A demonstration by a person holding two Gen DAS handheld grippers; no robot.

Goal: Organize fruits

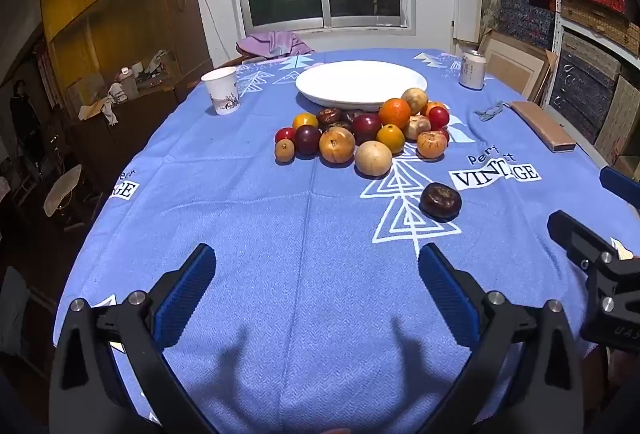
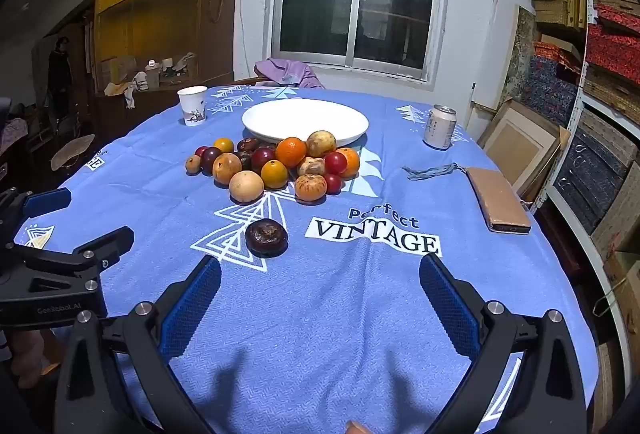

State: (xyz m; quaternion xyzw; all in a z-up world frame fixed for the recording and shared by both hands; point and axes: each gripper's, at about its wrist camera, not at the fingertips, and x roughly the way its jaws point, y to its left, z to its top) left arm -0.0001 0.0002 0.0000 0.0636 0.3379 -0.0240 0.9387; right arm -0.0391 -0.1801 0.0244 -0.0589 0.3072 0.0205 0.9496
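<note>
A pile of mixed fruits [image 1: 362,132] lies on the blue tablecloth just in front of an empty white plate [image 1: 360,82]; it also shows in the right wrist view [image 2: 276,166], with the plate [image 2: 305,122] behind it. One dark brown fruit [image 1: 440,201] [image 2: 266,237] lies alone, nearer to me. My left gripper [image 1: 316,274] is open and empty above the cloth, well short of the fruits. My right gripper [image 2: 320,282] is open and empty, the dark fruit just ahead of its left finger.
A paper cup [image 1: 221,90] stands at the far left, a drink can [image 1: 472,69] at the far right. A brown wallet [image 2: 498,205] and a bit of cloth [image 2: 430,171] lie near the right table edge. Shelves of boxes stand to the right.
</note>
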